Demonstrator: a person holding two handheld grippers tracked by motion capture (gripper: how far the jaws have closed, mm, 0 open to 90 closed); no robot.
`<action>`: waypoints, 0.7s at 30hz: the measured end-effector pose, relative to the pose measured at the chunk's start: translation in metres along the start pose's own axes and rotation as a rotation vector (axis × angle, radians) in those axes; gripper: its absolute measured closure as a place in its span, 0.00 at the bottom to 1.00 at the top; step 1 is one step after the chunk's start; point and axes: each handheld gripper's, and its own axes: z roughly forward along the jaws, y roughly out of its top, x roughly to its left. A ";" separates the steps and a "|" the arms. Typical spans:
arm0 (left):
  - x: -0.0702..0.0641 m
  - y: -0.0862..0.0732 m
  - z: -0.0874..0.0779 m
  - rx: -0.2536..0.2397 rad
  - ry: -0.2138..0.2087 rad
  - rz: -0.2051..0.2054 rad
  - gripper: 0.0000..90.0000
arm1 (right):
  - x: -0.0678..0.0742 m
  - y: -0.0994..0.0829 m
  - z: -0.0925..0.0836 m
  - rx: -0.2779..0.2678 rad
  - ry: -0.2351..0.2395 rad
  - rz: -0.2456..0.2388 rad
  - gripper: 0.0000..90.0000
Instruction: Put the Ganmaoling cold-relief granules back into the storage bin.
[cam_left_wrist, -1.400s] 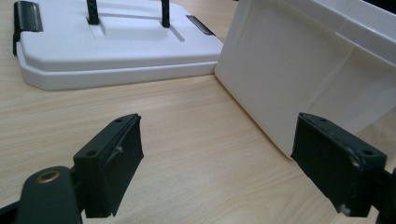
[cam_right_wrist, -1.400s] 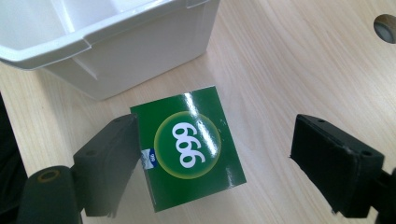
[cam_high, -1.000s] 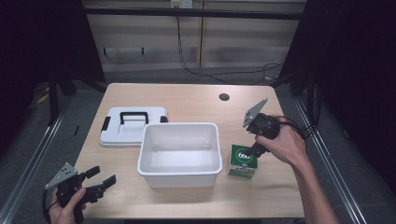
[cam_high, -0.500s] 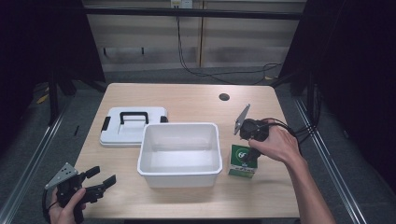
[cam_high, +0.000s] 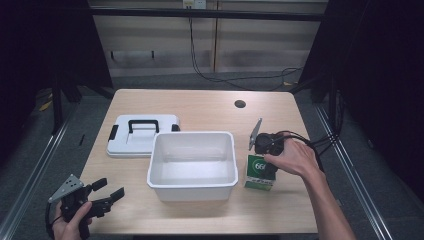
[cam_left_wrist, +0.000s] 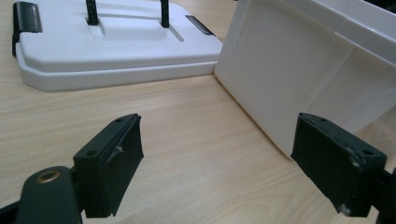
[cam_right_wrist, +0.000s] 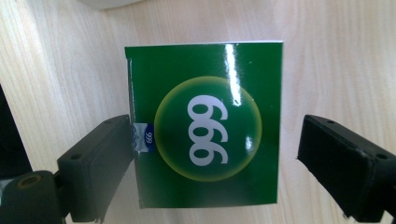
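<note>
A green box (cam_high: 258, 173) marked 999 stands on the table just right of the white bin (cam_high: 192, 162). My right gripper (cam_high: 264, 152) hangs over it, pointing down. In the right gripper view the green box (cam_right_wrist: 205, 123) sits between the spread jaws; the left jaw touches its edge and the right jaw stands apart. My right gripper (cam_right_wrist: 212, 163) is open. My left gripper (cam_high: 107, 196) rests at the table's front left corner, open, with nothing between its jaws. Ahead of my left gripper (cam_left_wrist: 229, 172) are the bin wall (cam_left_wrist: 299, 74) and the white lid (cam_left_wrist: 112, 46).
A white lid (cam_high: 141, 135) with a black handle lies flat left of the bin. A round cable hole (cam_high: 240, 104) sits near the table's far edge. Cables trail off the right side. Bare wood lies in front of the bin.
My right gripper has come down and leftward over the green box, so the box now lies between its jaws. The left gripper has stayed put.
</note>
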 end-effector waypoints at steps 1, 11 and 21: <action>0.000 0.000 0.000 0.001 -0.001 0.004 0.18 | 0.000 0.000 0.001 0.006 0.001 0.000 0.11; 0.000 0.000 0.000 0.000 -0.001 0.003 0.18 | 0.002 0.002 0.009 0.031 0.028 -0.006 0.10; 0.000 0.000 0.000 -0.001 -0.001 -0.001 0.18 | -0.001 0.005 0.028 0.082 0.039 -0.009 0.14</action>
